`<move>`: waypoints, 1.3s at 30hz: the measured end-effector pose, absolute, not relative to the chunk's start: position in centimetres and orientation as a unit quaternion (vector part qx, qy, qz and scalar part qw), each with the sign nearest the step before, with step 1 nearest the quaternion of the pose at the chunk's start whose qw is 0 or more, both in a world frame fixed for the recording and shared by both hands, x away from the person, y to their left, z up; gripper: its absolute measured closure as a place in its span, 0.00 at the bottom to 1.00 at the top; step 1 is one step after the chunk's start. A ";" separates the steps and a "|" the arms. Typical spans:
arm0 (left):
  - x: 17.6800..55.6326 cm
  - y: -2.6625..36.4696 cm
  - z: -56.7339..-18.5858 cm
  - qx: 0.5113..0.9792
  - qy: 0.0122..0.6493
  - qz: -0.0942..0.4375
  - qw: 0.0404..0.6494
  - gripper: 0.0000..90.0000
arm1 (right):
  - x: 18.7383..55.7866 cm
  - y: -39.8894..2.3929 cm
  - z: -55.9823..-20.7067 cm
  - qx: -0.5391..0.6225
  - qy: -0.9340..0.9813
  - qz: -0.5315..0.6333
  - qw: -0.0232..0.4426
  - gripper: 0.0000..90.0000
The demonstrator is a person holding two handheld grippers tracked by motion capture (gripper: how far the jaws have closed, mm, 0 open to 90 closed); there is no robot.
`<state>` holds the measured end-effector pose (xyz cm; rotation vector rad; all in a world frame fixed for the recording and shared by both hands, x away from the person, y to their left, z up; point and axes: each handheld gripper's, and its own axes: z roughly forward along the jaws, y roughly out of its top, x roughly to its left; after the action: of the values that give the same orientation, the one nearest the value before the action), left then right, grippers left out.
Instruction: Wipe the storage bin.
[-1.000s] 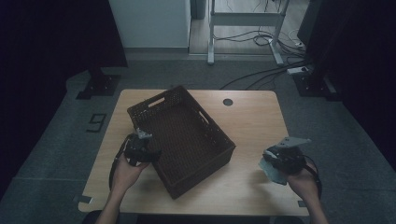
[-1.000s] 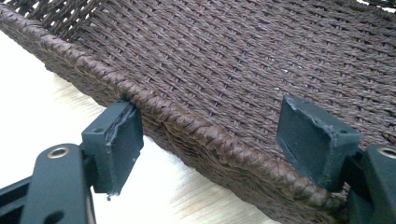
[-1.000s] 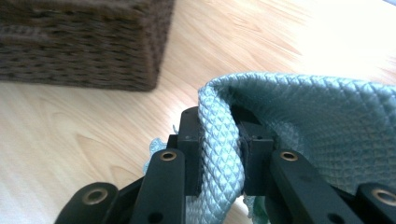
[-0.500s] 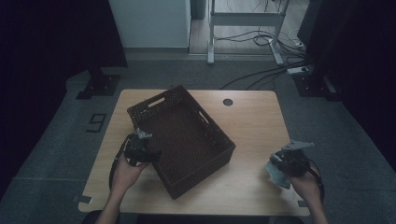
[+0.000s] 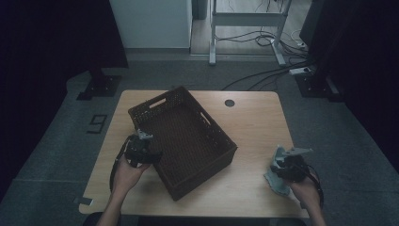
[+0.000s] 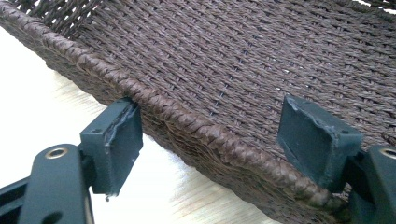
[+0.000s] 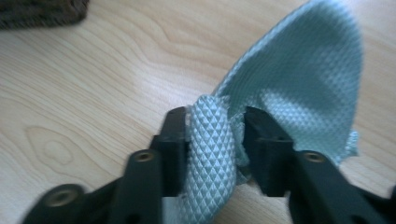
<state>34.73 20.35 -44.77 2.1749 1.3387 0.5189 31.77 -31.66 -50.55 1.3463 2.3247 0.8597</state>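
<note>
Cloth sags between my right tool's just-loosening jaws, lower right on the counter, while my spread left tool straddles the basket rim, steadying it.

A wooden table bears a round dark grommet near its far edge. Beyond it stands a metal frame, cables trailing over the floor (grey carpet).
</note>
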 end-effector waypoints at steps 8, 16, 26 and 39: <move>34.6 20.2 -44.6 0.808 0.495 0.187 0.259 0.17 | 30.9 -31.2 -47.5 0.450 0.815 0.317 0.182 0.39; 34.6 20.2 -44.6 0.810 0.498 0.180 0.253 0.21 | 31.5 -28.7 -46.1 0.416 0.814 0.368 0.168 0.33; 34.8 20.8 -44.5 0.809 0.501 0.176 0.253 0.28 | 33.1 -22.9 -48.1 0.359 0.839 0.395 0.104 0.35; 34.8 21.6 -44.4 0.811 0.497 0.184 0.250 0.40 | 33.7 -18.4 -48.4 0.304 0.854 0.417 0.074 0.57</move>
<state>34.81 21.58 -44.36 2.2073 1.3520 0.5003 33.70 -18.43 -48.37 0.9116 2.5629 1.2513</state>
